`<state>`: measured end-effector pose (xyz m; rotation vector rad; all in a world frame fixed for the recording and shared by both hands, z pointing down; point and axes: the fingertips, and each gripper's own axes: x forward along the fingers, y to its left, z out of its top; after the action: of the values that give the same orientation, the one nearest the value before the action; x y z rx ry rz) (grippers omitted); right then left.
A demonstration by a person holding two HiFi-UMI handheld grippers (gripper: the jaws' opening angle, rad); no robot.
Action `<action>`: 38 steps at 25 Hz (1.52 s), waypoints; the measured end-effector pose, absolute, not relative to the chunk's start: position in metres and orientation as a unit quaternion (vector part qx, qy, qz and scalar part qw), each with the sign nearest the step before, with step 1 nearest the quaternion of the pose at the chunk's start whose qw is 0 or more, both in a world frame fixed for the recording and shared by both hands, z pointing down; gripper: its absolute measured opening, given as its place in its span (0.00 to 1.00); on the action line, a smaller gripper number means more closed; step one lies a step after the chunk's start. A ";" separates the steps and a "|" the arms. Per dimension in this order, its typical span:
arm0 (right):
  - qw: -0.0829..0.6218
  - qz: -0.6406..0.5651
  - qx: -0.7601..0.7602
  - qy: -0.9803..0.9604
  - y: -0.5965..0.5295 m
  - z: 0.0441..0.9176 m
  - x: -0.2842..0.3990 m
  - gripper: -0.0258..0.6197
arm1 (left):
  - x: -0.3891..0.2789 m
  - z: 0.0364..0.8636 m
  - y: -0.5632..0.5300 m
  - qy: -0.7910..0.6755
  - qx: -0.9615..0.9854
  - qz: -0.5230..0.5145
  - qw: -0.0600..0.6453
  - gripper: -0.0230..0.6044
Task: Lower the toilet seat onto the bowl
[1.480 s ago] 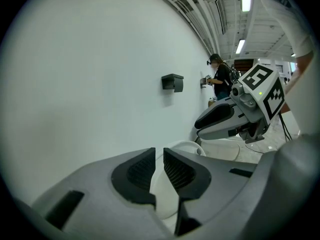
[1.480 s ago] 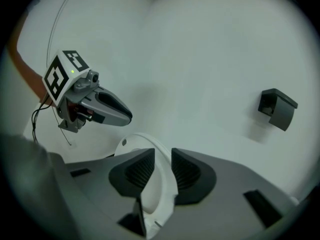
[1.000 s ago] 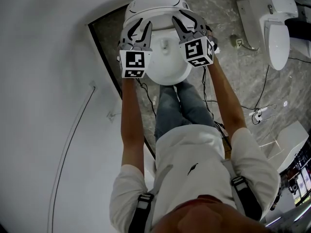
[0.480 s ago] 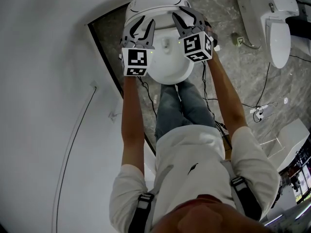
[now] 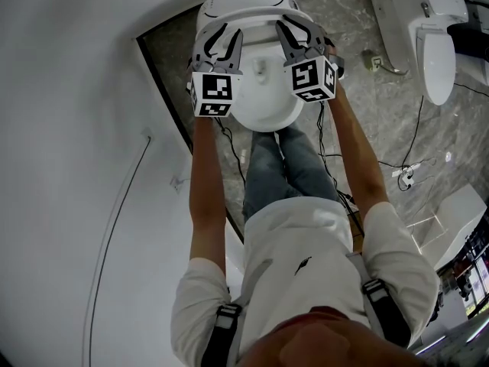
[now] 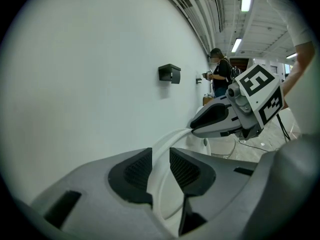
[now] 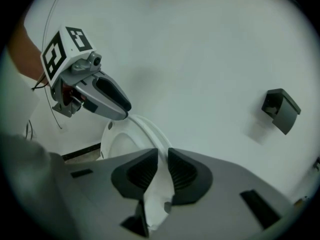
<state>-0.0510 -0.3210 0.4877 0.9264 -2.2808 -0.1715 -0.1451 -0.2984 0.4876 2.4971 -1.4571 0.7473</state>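
The white toilet seat (image 5: 263,107) stands raised over the toilet (image 5: 244,6) near the white wall. My left gripper (image 5: 221,40) is on its left rim and my right gripper (image 5: 298,33) on its right rim. In the left gripper view the seat's rim (image 6: 165,139) runs between the left gripper's (image 6: 156,159) pads. Its jaws have just been opening a little, and the rim still fills the gap. In the right gripper view the right gripper (image 7: 163,161) is shut on the rim (image 7: 145,129). Each gripper also shows in the other's view, the right gripper (image 6: 220,121) and the left gripper (image 7: 125,115).
A white wall (image 5: 76,128) runs close along the left. A second toilet (image 5: 428,37) stands at the right on the marble floor, with cables (image 5: 405,176) trailing across it. A black fitting (image 6: 170,73) hangs on the wall. A person (image 6: 220,76) stands far off.
Hardly anything: the left gripper sits a touch higher in the head view. The seat and the right gripper have kept their places.
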 end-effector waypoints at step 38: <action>0.336 -0.058 0.375 -0.862 -0.222 0.485 -0.033 0.16 | -0.131 0.494 -0.207 -0.458 0.851 0.244 0.080 0.23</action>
<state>-0.0334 -0.2220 0.4847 0.9792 -2.2475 -0.1520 -0.1313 -0.2075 0.4938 2.5462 -1.3704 0.7287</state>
